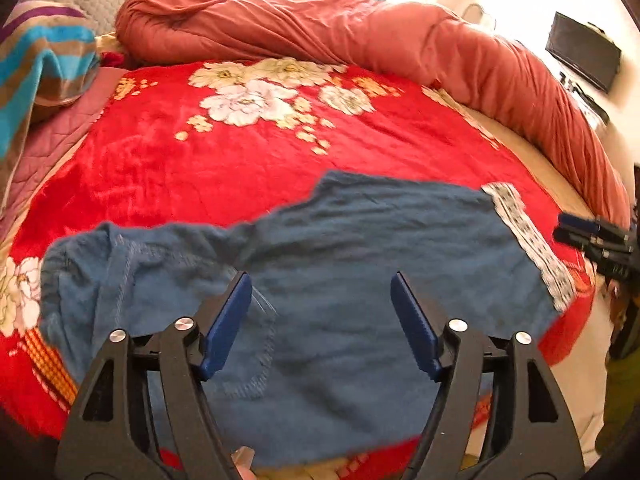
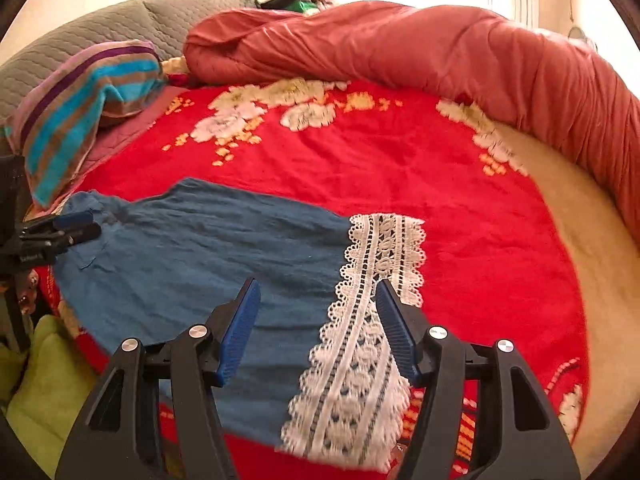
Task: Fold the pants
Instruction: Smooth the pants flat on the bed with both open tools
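Observation:
Blue pants [image 1: 360, 240] lie flat across the near part of a red flowered blanket [image 1: 240, 168], with a white lace hem [image 1: 528, 240] at their right end. My left gripper [image 1: 320, 284] hovers open over the middle of the pants, and nothing is between its blue pads. In the right wrist view the pants [image 2: 200, 248] spread leftward from the lace hem [image 2: 376, 320]. My right gripper [image 2: 316, 286] stands open above that hem end, its right finger over the lace, pads not pressing on it. Each gripper also shows at the other view's edge: right gripper [image 1: 592, 236], left gripper [image 2: 68, 228].
A rolled salmon duvet [image 1: 320, 28] runs along the bed's far and right sides. A striped blue-and-brown blanket [image 1: 44, 64] is heaped at the far left by a grey quilted cushion [image 2: 100, 28]. A yellow-green cloth [image 2: 44, 380] hangs near the front left edge.

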`<state>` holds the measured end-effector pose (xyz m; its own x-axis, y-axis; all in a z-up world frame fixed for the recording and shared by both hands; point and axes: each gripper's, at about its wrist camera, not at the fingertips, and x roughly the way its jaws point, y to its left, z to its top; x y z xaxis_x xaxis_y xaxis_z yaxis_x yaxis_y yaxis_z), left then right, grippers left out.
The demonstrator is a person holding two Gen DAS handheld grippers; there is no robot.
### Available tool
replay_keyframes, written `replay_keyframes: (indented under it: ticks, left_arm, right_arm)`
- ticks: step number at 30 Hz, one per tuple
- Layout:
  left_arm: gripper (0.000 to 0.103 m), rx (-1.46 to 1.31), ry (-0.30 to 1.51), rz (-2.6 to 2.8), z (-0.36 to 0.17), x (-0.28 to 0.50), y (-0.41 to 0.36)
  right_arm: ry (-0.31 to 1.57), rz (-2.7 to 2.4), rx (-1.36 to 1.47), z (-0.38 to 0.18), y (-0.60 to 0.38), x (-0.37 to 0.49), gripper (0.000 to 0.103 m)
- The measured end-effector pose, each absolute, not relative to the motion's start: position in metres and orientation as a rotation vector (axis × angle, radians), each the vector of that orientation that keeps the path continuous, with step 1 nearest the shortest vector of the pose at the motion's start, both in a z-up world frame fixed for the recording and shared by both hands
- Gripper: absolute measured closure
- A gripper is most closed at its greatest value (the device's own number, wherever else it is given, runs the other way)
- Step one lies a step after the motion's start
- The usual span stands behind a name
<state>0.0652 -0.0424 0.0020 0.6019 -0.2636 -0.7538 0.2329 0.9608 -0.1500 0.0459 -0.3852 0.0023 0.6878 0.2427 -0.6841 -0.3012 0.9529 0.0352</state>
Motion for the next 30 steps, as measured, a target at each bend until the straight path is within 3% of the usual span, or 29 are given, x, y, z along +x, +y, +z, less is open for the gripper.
replay_keyframes:
  ticks: [6,11,18,30]
  left_arm:
    - [0.037,0.049,0.925,-0.314,-0.012,0.041,-0.063]
    - [0.037,0.116,1.037,-0.250,-0.038,0.038,-0.068]
    - [0.037,0.113,1.050,-0.250,-0.043,0.030,-0.064]
    - [0.033,0.056,1.001,-0.262,-0.023,0.026,-0.061]
  right_arm:
    - [0.768,0.342,-0.128,-0.008,-0.372,0.021,0.044]
    - [0.833,0.356,-0.155,-0.029,-0.356,0.013,0.044]
    - [0.969,0.273,-0.136,-0.060,-0.372,0.016,0.044]
    - [0.876,0.333,-0.068,-0.037,-0.373,0.007,0.044]
